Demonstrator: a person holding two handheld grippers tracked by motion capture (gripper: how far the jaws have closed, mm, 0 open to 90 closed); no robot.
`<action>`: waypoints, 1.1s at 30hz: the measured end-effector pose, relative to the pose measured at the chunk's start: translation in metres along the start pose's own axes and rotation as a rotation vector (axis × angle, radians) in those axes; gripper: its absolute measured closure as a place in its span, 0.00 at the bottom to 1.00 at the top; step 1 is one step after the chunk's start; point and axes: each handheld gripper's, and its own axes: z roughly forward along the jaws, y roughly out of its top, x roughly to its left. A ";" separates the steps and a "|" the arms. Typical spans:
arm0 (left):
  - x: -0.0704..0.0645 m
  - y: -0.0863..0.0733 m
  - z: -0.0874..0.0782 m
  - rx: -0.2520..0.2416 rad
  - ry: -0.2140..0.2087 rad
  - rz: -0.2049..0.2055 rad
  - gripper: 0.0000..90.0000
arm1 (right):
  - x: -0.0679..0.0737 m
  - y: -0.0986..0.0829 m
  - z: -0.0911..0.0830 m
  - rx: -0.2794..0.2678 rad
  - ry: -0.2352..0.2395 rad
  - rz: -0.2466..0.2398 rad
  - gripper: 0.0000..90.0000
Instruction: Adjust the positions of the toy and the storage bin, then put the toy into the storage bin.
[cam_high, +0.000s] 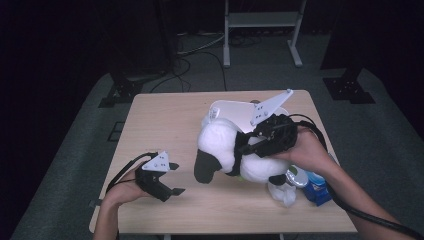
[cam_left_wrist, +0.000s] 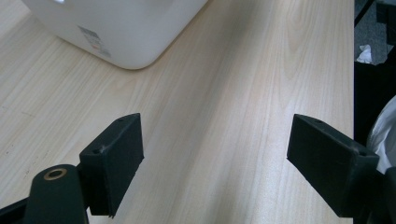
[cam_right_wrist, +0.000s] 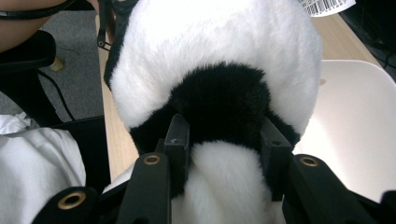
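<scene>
Dark room, grey carpet, light wooden table (cam_high: 165, 115) in the high view. Plush sheep (cam_high: 225, 150) near the table's right edge, clamped at the middle by the right gripper (cam_high: 243, 143), hand angled in from the right. Left gripper (cam_high: 176, 178) low by the near left corner, jaws spread.

Left gripper view: jaws wide apart over bare wood, white bin (cam_left_wrist: 121, 28) beyond.

Right gripper view: jaws squeezing black-and-white fur, barcode tag (cam_right_wrist: 327, 6) up top.

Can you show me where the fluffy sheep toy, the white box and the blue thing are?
plush sheep toy (cam_high: 220, 142), high view, on its white woolly body.
white plastic bin (cam_left_wrist: 140, 32), left gripper view, on its side wall near the rounded corner.
blue packet (cam_high: 318, 187), high view, on its blue top.
</scene>
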 end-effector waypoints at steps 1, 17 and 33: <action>0.000 0.000 0.000 0.001 0.000 0.000 0.19 | -0.001 0.000 -0.001 0.000 -0.002 -0.003 0.70; 0.001 -0.002 0.000 0.001 -0.004 -0.003 0.19 | -0.021 0.005 -0.017 0.006 -0.033 0.024 0.70; 0.001 -0.003 0.002 0.006 -0.012 -0.003 0.19 | -0.046 0.003 -0.025 0.002 -0.057 0.060 0.70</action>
